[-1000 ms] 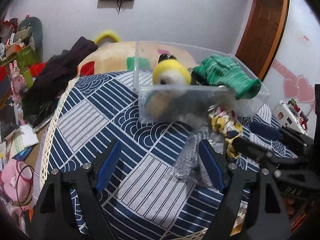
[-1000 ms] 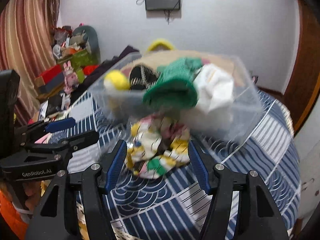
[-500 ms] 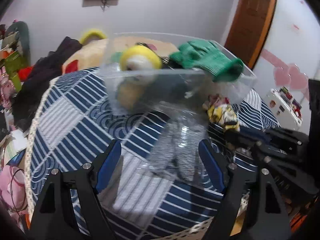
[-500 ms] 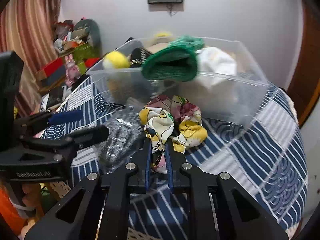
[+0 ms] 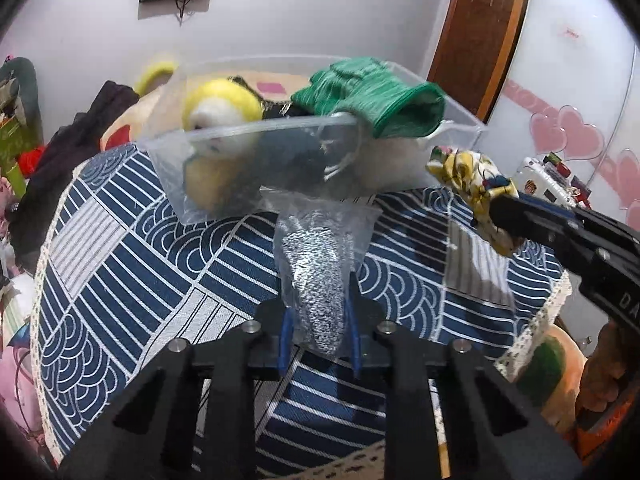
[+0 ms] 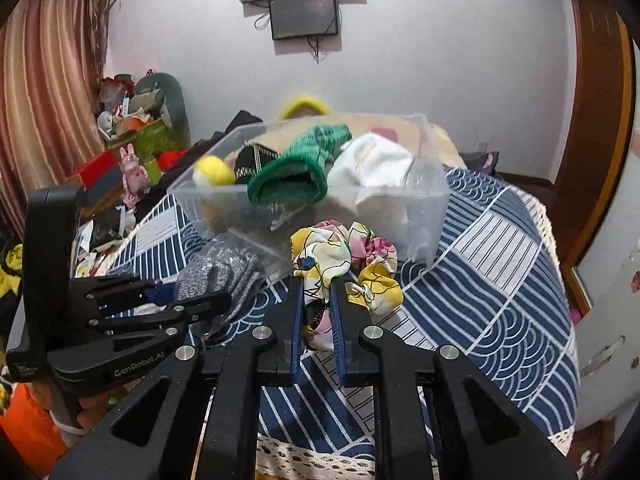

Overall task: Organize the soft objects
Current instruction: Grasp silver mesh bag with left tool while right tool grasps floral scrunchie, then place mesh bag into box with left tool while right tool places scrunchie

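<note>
Surface (image 6: pixel 500 248): blue-white patterned cloth, white wall (image 6: pixel 440 40) behind.
My left hand-held gripper (image 5: pixel 318 320) pinches grey bagged glove (image 5: pixel 316 264); right hand-held gripper (image 6: pixel 317 308) pinches floral scrunchie (image 6: pixel 344 256).

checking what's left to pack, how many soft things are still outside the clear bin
2: the bagged grey glove held in the left gripper, and the floral scrunchie held in the right gripper. Others may be hidden behind the bin.
</note>
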Action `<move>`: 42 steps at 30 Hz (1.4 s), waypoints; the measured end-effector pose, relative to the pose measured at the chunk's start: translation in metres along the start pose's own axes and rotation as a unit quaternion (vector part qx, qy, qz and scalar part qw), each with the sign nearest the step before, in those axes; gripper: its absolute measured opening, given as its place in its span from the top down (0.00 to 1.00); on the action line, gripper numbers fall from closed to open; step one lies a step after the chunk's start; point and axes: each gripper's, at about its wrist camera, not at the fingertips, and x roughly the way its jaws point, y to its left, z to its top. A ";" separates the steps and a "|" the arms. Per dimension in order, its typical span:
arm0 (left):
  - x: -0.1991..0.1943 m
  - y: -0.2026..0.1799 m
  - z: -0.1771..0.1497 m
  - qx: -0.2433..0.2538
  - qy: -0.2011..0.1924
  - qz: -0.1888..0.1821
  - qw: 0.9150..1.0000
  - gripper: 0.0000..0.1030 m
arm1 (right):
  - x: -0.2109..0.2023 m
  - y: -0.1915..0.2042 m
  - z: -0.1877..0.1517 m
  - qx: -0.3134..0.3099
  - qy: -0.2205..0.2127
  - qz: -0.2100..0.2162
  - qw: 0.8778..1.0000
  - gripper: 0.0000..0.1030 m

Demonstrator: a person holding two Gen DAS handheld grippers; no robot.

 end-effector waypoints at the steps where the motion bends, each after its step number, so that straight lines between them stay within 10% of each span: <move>1: -0.005 -0.001 0.000 0.001 -0.006 -0.002 1.000 0.80 | -0.003 0.000 0.002 0.000 -0.005 -0.001 1.000 0.89; 26: -0.086 -0.006 0.075 0.002 -0.167 0.029 0.985 0.80 | -0.040 0.001 0.057 -0.021 -0.124 -0.013 0.992 0.89; 42: 0.027 0.004 0.100 -0.007 -0.052 0.024 0.998 0.79 | 0.049 -0.018 0.057 0.016 -0.028 -0.016 0.999 0.89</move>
